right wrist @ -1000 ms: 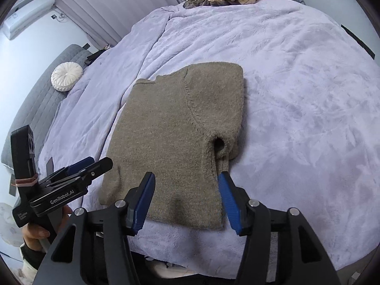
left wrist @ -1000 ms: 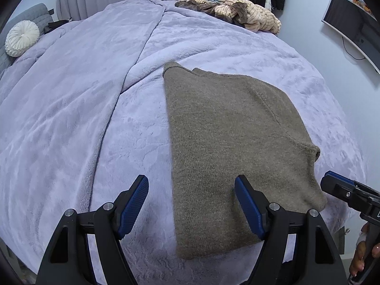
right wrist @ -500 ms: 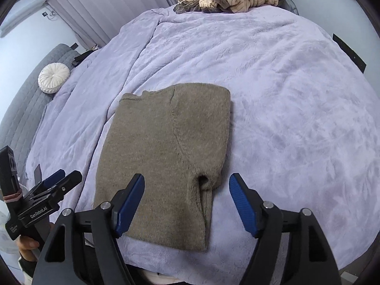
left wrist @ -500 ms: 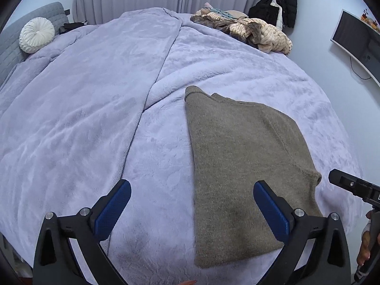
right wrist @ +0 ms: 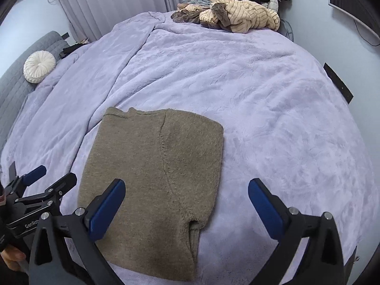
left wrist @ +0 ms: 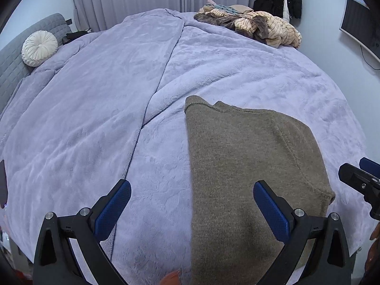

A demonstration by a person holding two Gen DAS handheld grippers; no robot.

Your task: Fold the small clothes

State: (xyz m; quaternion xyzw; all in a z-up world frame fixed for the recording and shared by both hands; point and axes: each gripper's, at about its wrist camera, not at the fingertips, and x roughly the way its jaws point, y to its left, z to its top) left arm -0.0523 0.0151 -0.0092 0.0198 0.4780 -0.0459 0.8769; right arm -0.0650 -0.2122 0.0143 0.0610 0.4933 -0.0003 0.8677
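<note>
Currently we judge the brown sweater partly folded, lying flat at the near edge of the lilac blanket. Left gripper wide, empty; right gripper opening, empty. Only the right view shows the tucked cuff; the far clothes pile remains.

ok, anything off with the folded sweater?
Mostly tidy. On the sweater, a sleeve cuff pokes out of the fold at the near right edge. The unfolded clothes pile sits at the far corner.
</note>
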